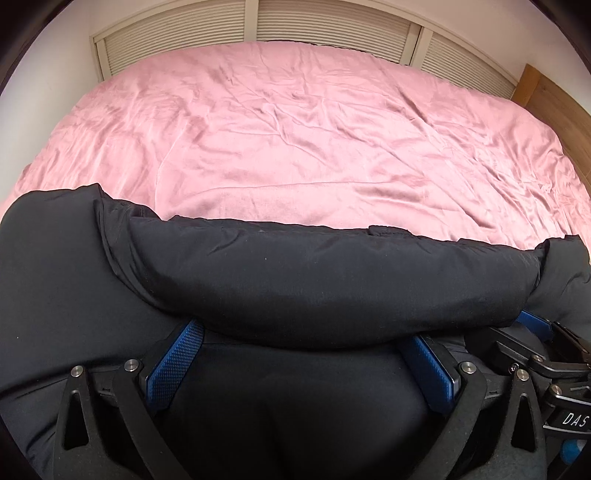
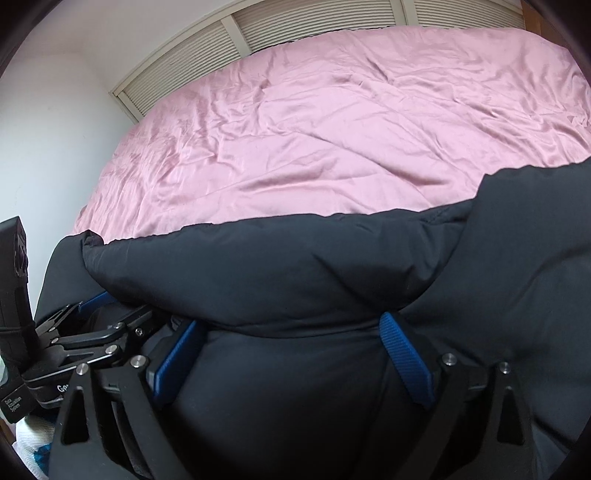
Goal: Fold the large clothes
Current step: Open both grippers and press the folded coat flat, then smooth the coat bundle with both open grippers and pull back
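Note:
A large black padded jacket (image 1: 295, 273) lies bunched at the near edge of a pink bed (image 1: 295, 129). My left gripper (image 1: 303, 339) stands wide open, its blue pads (image 1: 173, 365) on either side of a thick fold of the jacket, tips hidden under it. In the right wrist view the same jacket (image 2: 295, 273) fills the lower half over the pink bed (image 2: 332, 129). My right gripper (image 2: 291, 332) is also wide open around a puffy fold, blue pads (image 2: 406, 362) apart. The two grippers sit side by side; the right one shows in the left wrist view (image 1: 535, 332).
Louvered closet doors (image 1: 325, 26) run behind the bed. A white wall (image 2: 48, 140) is at the left. A wooden panel (image 1: 546, 96) stands at the bed's right. The left gripper's body (image 2: 74, 339) is close to my right one.

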